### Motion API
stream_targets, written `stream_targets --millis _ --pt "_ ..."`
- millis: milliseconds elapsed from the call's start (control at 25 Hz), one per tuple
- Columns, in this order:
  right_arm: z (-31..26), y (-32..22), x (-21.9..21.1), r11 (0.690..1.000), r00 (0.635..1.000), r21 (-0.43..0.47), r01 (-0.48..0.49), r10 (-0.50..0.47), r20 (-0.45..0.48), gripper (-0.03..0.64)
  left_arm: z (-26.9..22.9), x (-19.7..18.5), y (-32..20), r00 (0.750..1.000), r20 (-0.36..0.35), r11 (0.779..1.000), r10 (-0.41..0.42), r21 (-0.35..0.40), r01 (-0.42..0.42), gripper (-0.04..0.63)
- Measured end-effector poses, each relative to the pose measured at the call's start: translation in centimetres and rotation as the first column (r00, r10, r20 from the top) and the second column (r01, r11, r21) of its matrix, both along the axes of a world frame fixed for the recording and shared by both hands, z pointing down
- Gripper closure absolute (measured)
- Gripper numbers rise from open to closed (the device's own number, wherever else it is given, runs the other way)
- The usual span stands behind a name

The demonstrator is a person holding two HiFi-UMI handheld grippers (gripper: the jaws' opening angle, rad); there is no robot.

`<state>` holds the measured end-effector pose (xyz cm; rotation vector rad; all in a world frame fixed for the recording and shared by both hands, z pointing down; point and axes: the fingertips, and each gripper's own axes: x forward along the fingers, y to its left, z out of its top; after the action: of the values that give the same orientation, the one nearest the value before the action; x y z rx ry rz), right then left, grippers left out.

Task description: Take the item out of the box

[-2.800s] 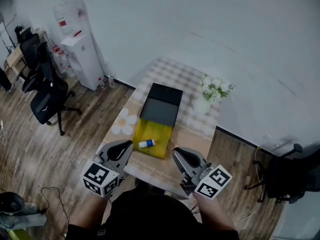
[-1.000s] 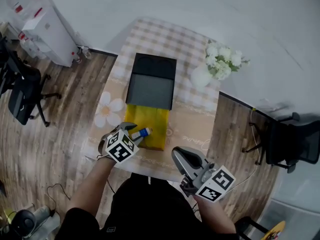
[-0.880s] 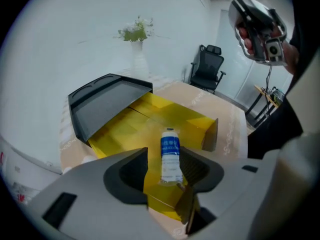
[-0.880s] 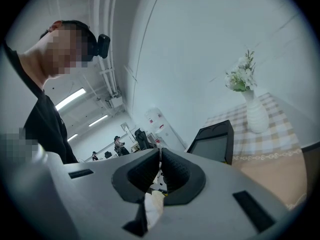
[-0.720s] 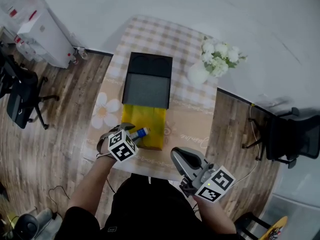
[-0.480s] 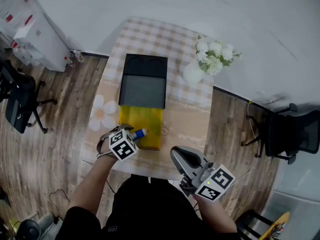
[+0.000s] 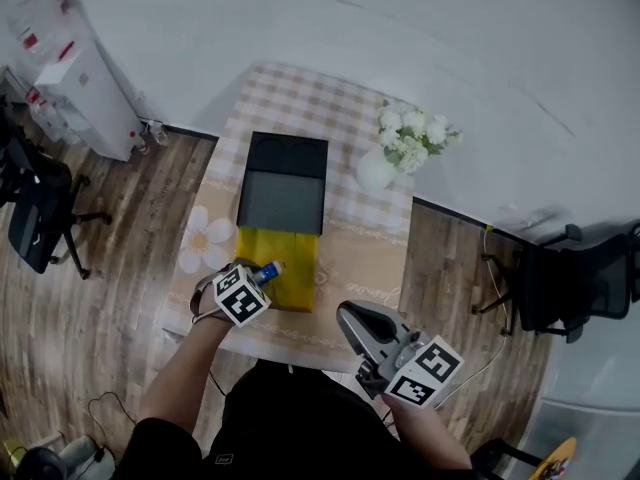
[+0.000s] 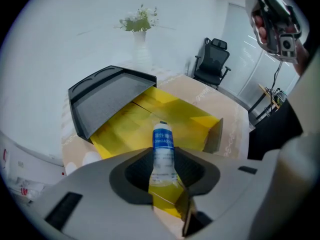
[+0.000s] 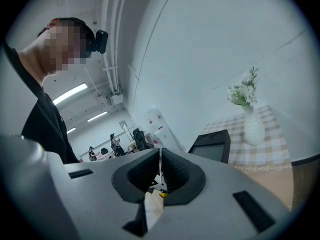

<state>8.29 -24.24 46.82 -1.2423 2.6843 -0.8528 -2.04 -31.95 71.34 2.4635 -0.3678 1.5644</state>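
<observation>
The fingers (image 8: 95,189) of the left gripper (image 8: 163,158) are closing on a small bottle (image 8: 162,144), and their dark pads seem to touch both of its sides already. The bottle is clear, with a blue label and a blue cap. Its lower part stands between the fingers and its cap points away from the gripper, toward the middle of the box. In the head view the left gripper (image 7: 255,279) is over the near left corner of the box and the small bottle (image 7: 268,270) comes out from its tip. Whether the bottle rests on the box floor or is already a little above it, I cannot tell.

The yellow box (image 8: 192,116) is open, and the bottle is the only thing seen inside its yellow lining. The black lid (image 8: 107,91) is folded back at the far side and shows a grey inner face. From the head view the yellow box (image 7: 292,253) lies near the front of the table (image 7: 370,268), and the black lid (image 7: 283,183) is directly behind it.

The right gripper (image 9: 160,171) has its fingers pressed together with nothing between them. In the head view the right gripper (image 7: 352,320) is held at the near edge of the table, well apart from the box.

To the left of the box lies a white flower-shaped mat (image 7: 203,252). Behind the box on the right stands a white vase (image 7: 376,172) with white flowers, on a checked cloth (image 7: 300,103). On the wooden floor beside the table are a water dispenser (image 7: 85,98) and office chairs (image 7: 570,288).
</observation>
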Motion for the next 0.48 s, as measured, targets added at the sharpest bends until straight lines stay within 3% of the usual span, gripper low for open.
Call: stream_targets --millis 280,480 --pt "-1.4 0.3 -0.6 0.998 0.999 0.043 0.036 -0.036 0.000 0.578 -3.5 -1.0 -0.2 0.996 -0.054 0.996 -0.075 0.042 0.077 0.460" --pt "-2.6 0.6 -1.5 0.991 0.994 0.097 0.096 -0.091 -0.053 0.578 -6.6 -1.6 0.4 0.985 -0.119 0.988 -0.125 0.079 0.135 0.460"
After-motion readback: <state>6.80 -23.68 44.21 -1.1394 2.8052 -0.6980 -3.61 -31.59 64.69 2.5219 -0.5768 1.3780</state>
